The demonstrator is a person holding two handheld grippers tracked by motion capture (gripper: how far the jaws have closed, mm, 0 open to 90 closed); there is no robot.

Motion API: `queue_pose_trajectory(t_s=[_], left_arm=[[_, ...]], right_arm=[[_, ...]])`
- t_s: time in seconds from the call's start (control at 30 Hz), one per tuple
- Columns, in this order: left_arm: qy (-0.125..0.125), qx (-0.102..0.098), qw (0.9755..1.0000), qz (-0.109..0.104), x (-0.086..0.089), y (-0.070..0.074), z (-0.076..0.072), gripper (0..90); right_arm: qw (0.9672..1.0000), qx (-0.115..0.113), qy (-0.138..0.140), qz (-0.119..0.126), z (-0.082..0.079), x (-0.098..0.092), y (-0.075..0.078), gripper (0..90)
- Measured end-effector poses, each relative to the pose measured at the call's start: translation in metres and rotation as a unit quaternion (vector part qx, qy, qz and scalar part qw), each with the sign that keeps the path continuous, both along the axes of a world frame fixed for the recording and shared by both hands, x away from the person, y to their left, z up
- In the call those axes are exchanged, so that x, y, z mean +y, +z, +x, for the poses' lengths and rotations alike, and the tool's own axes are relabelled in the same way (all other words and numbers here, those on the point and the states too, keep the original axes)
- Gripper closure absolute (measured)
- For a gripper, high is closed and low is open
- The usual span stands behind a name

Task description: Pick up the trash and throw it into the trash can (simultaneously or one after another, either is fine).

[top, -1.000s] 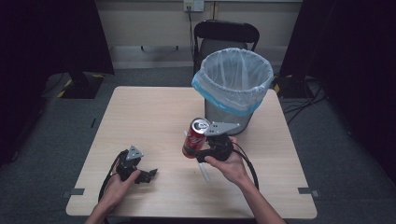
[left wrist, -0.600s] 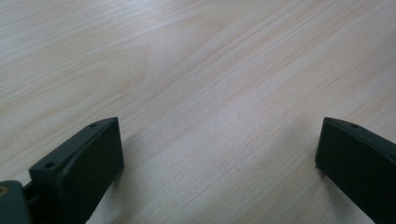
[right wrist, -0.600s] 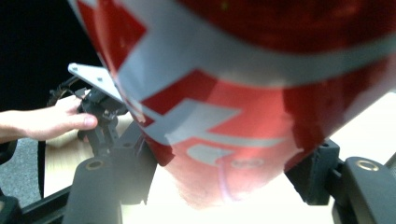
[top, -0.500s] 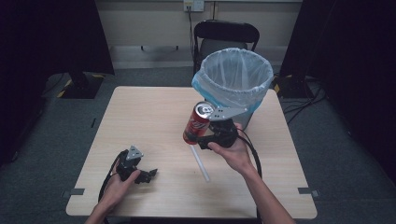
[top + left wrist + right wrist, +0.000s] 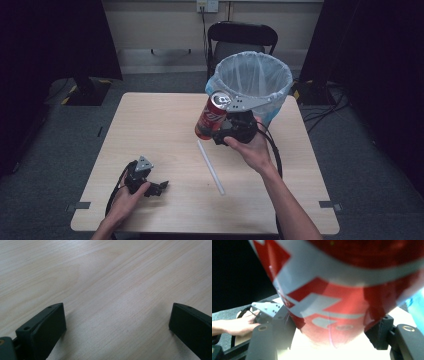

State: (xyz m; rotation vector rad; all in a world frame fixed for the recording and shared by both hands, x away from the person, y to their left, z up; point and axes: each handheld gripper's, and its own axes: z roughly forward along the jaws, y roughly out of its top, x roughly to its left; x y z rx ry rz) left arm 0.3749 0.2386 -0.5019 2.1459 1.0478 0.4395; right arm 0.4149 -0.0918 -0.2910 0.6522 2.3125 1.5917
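The right gripper (image 5: 216,129) had its jaws clamped on the red can (image 5: 210,114), which hung tilted in the air just in front of the lined bin (image 5: 260,84), its top level with the bin's rim; to me this looked like the carry step, with the can lifted off the table (image 5: 150,120) and not yet over the bag. The next move, I judged, called for bringing the can up over the bin's rim before the jaws let go. Well away from the bin, at the table's near corner, the left gripper (image 5: 161,188) rested with jaws spread on nothing, and a white straw (image 5: 210,167) lay between it and the bin.
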Motion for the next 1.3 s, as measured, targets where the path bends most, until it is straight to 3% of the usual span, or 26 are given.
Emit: queue_pose_trajectory(t_s=[0.2, 0.23, 0.4, 0.67, 1.07, 1.3], left_arm=[[0.0, 0.0, 1.0, 0.0, 0.0, 0.0, 0.0, 0.3], [0.0, 0.0, 1.0, 0.0, 0.0, 0.0, 0.0, 0.3], [0.0, 0.0, 1.0, 0.0, 0.0, 0.0, 0.0, 0.3], [0.0, 0.0, 1.0, 0.0, 0.0, 0.0, 0.0, 0.3], [0.0, 0.0, 1.0, 0.0, 0.0, 0.0, 0.0, 0.3], [0.0, 0.001, 1.0, 0.0, 0.0, 0.0, 0.0, 0.3]], right_arm=[[1.0, -0.005, -0.002, 0.007, 0.008, -0.001, 0.016, 34.4], [0.9998, -0.017, -0.005, 0.011, 0.01, -0.001, 0.022, 34.4], [0.9993, -0.028, -0.012, 0.02, 0.016, -0.003, 0.033, 34.4], [0.9977, -0.039, -0.031, 0.047, 0.033, -0.008, 0.058, 34.4], [0.9951, -0.042, -0.06, 0.066, 0.048, -0.02, 0.072, 34.5], [0.993, -0.041, -0.094, 0.057, 0.061, -0.031, 0.076, 34.5]])
